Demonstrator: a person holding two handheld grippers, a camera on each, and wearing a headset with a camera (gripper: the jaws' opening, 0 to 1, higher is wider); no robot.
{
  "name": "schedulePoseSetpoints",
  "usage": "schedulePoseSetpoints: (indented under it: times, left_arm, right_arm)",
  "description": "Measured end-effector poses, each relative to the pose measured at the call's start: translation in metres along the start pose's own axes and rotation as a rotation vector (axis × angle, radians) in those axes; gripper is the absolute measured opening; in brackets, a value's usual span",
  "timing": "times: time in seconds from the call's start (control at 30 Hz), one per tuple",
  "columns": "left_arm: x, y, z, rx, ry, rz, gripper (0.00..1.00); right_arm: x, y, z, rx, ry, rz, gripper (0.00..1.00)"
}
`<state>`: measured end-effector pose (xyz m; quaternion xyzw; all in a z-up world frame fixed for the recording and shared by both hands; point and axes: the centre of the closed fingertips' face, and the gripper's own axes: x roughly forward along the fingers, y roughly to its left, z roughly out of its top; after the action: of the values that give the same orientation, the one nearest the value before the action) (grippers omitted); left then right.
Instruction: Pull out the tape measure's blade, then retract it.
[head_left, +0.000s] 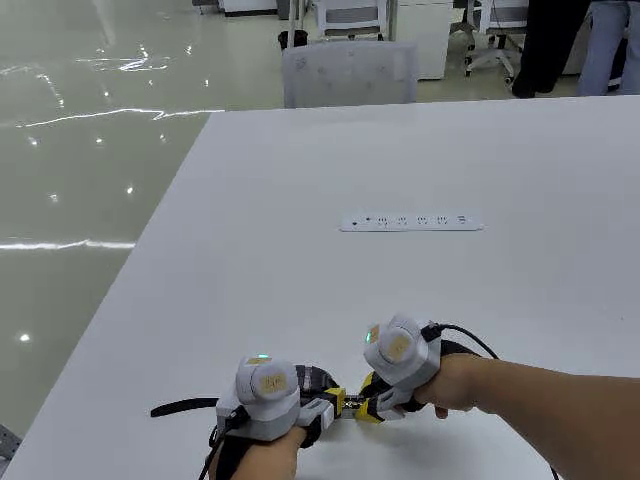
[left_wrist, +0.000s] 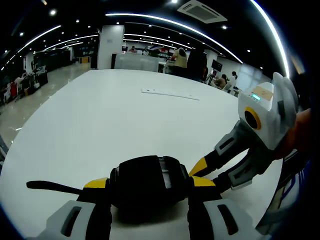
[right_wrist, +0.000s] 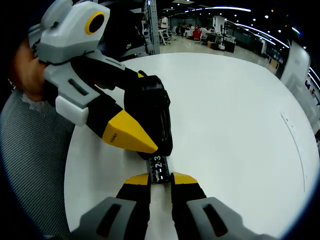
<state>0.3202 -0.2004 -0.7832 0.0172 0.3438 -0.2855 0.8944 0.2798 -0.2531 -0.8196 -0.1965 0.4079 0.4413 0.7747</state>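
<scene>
Your left gripper (left_wrist: 150, 186) clamps the tape measure (left_wrist: 149, 172) at the near edge of the table (head_left: 400, 160). Your right gripper (right_wrist: 160, 179) pinches the blade (right_wrist: 157, 167), barely out. This looks like early pull-out, so next draw the right gripper straight away and brace the case.

In your right gripper view, the tip of the blade (right_wrist: 157, 169) is hidden between the jaws of the right gripper (right_wrist: 159, 179). Where the blade leaves the tape measure (right_wrist: 152, 110) lies behind a yellow jaw of the left gripper (head_left: 325, 398). In the head view that gripper covers most of the case, the blade's marks are too small to read, and the bottom edge cuts off your left hand (head_left: 262, 455).
</scene>
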Motion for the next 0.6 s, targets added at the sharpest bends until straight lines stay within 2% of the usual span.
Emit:
schedulePoseSetpoints:
  times: [0.6]
  left_arm:
    - [-0.001,0.001,0.000,-0.003,0.001,-0.006,0.58]
  right_arm:
    - [0.010,0.003,0.012,-0.022,-0.012,0.015,0.14]
